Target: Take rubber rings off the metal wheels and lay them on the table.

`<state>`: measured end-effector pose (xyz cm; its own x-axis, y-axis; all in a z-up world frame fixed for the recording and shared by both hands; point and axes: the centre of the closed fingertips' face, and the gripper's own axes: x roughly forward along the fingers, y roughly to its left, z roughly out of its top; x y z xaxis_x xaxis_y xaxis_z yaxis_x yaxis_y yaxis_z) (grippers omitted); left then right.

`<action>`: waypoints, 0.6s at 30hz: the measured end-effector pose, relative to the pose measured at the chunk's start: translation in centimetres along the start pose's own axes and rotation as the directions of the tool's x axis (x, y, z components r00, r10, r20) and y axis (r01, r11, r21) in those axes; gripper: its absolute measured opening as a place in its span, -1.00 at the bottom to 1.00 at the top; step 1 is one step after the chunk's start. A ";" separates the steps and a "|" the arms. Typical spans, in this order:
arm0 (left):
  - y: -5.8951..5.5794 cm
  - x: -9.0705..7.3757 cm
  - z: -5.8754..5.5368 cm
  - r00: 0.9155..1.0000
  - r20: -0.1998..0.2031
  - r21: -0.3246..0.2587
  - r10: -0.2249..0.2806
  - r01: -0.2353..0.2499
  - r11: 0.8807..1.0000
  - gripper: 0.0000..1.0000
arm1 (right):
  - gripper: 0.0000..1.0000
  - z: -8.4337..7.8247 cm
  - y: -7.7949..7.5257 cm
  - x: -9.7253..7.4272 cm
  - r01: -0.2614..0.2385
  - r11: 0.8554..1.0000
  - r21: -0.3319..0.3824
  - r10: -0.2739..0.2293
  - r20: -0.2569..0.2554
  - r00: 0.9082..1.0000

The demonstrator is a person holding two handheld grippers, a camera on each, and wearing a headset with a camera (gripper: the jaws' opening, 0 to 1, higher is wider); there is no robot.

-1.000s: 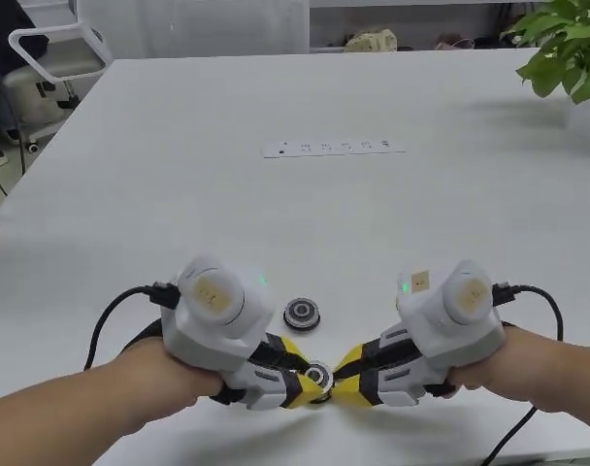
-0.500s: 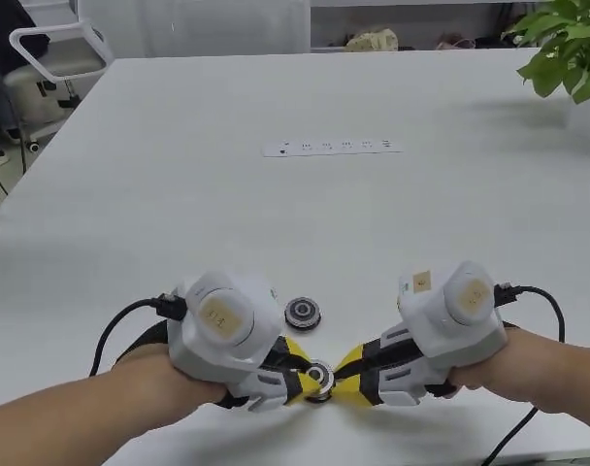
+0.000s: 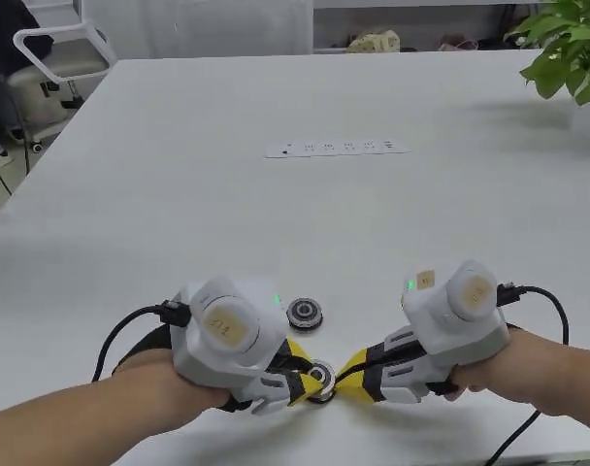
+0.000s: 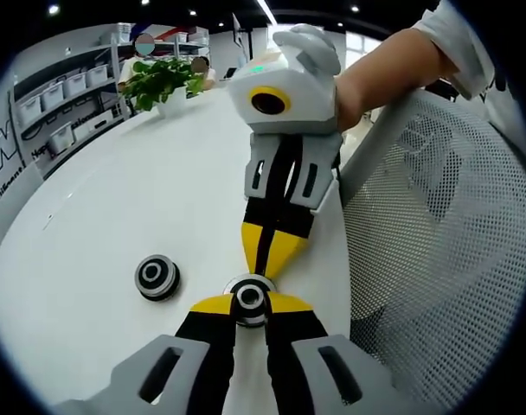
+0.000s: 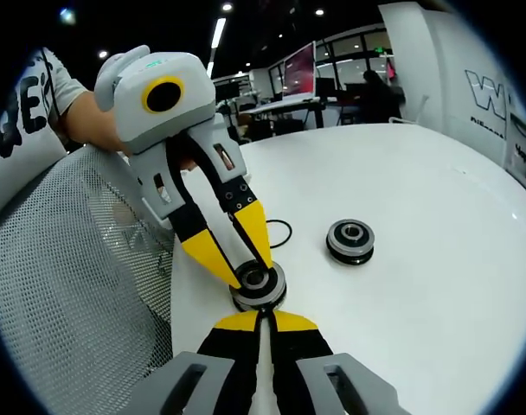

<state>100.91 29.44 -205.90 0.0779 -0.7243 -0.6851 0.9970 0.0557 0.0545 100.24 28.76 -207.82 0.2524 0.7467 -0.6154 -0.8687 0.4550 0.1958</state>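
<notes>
A small metal wheel (image 3: 320, 374) with a black rubber ring sits at the table's near edge, and both grippers meet at it. My left gripper (image 4: 248, 303) is shut on this wheel (image 4: 248, 297), one yellow tip on each side. My right gripper (image 5: 263, 320) comes from the opposite side, its tips pressed together on the black ring at the wheel's (image 5: 259, 285) rim. A second wheel (image 3: 304, 313) with its ring on lies just beyond. A loose thin black ring (image 5: 278, 232) lies flat on the table behind the left gripper's fingers (image 5: 213, 251).
A white power strip (image 3: 336, 149) lies mid-table. A green plant (image 3: 565, 49) stands at the far right corner. A mesh chair back (image 4: 436, 251) is close to the near table edge. An office chair (image 3: 38, 73) stands at the far left.
My left gripper's body has dropped and rolled slightly toward me while staying shut on the wheel. The right gripper and both wheels have hardly moved.
</notes>
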 end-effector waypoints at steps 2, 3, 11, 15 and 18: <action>0.0 0.0 0.0 1.000 -0.001 0.000 0.001 -0.001 1.000 -0.84 | -1.00 0.0 -0.1 0.0 0.001 0.999 0.034 -0.001 0.004 1.000; 0.0 0.0 0.0 1.000 -0.001 -0.002 0.002 -0.002 1.000 -0.84 | -1.00 0.0 -0.2 -0.1 0.003 0.999 0.054 -0.003 0.006 1.000; -0.1 0.0 0.0 1.000 -0.009 0.000 0.011 -0.011 1.000 -0.84 | -1.00 0.0 -0.4 -0.1 -0.008 0.983 0.181 0.004 0.023 1.000; -0.1 0.0 0.0 1.000 -0.009 0.000 0.013 -0.013 1.000 -0.84 | -1.00 0.0 -0.4 -0.3 -0.012 0.976 0.216 0.005 0.030 1.000; -0.1 0.0 0.0 1.000 -0.010 -0.001 0.014 -0.014 1.000 -0.84 | -1.00 0.1 -0.4 -0.3 -0.014 0.972 0.235 0.006 0.036 0.999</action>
<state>100.82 29.45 -205.90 0.0914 -0.7165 -0.6916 0.9958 0.0663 0.0630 100.56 28.35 -207.66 0.2625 0.7666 -0.5861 -0.7479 0.5454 0.3785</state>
